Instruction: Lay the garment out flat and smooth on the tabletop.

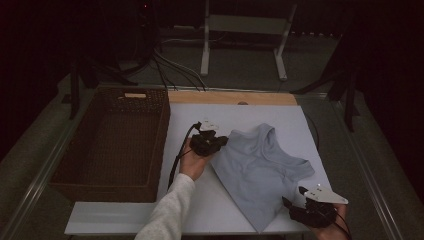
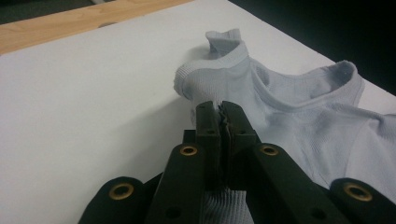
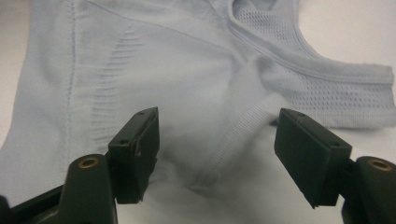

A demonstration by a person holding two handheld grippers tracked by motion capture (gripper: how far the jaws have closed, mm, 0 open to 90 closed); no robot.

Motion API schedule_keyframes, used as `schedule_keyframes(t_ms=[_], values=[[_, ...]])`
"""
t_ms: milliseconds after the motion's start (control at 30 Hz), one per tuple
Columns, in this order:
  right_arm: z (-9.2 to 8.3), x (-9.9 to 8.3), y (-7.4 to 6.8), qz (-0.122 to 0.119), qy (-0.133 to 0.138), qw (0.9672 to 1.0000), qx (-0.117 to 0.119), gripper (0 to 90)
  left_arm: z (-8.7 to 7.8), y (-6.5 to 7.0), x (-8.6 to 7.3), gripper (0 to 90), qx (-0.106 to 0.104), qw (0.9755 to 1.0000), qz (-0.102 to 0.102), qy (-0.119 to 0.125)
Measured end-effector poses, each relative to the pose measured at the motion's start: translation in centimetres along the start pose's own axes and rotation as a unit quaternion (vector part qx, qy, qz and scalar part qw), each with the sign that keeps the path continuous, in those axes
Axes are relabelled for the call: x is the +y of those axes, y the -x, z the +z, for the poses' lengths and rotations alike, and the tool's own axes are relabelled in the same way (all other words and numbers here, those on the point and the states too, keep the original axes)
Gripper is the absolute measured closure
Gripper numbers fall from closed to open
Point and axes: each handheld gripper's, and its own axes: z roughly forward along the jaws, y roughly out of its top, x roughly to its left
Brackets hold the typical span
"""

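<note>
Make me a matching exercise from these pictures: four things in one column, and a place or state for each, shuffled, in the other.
Column one:
1. left gripper
2. right gripper
3. pale blue top
4. wicker basket

Column two:
a. spread flat on the white board
b. standing at the board's left edge
c. jaws closed on the fabric
d. jaws apart, with a ribbed edge of the garment between them

Pairs: 1-c, 2-d, 3-a, 4-b

A dim lab: white tabletop point(image 1: 200, 210), floor cables point(image 1: 170, 67) and equipment stand point(image 1: 245, 25) behind.
</note>
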Motion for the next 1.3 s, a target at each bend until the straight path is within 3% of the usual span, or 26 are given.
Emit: schedule_keyframes(t_ms=[233,467,567,667,700,733,767,833,933,1300], values=[[0.1,-0.2,0.2,0.005,-0.009,1.0,0.0,34.5,-0.3,-0.3,0.0,87.6,0.004,1.0,-0.001,0.0],[0.8,-0.4,0.0,-0.004,-0.036,0.9992,0.019,47.9,-0.7,-0.5,-0.1,87.6,0.007,1.0,-0.003,0.001],[1.0,-0.5,0.4,0.005,-0.044,0.9986,0.028,53.9,-0.7,-0.6,-0.2,87.6,0.006,1.0,-0.005,0.003],[1.1,-0.5,0.4,0.006,-0.044,0.9985,0.03,55.1,-0.7,-0.6,-0.3,87.6,0.006,1.0,-0.006,0.003],[1.3,-0.5,0.6,0.007,-0.048,0.9982,0.036,57.4,-0.8,-0.6,-0.3,87.6,0.006,1.0,-0.005,0.002],[1.6,-0.4,0.7,0.009,-0.053,0.9976,0.045,69.2,-0.8,-0.6,-0.3,87.6,0.006,1.0,-0.005,0.002],[1.6,-0.4,0.7,0.009,-0.053,0.9976,0.045,69.2,-0.8,-0.6,-0.3,87.6,0.006,1.0,-0.005,0.002],[1.6,-0.2,0.7,0.004,-0.052,0.9976,0.047,77.6,-0.9,-0.6,-0.3,87.6,0.006,1.0,-0.006,0.004],[1.6,0.4,0.6,-0.013,-0.046,0.9983,0.033,82.5,-1.3,-0.6,-0.4,87.6,0.007,1.0,-0.005,0.004],[1.6,1.2,2.0,-0.006,-0.029,0.9995,-0.009,82.7,-1.6,-0.2,-1.4,87.7,-0.001,1.0,-0.009,0.003]])
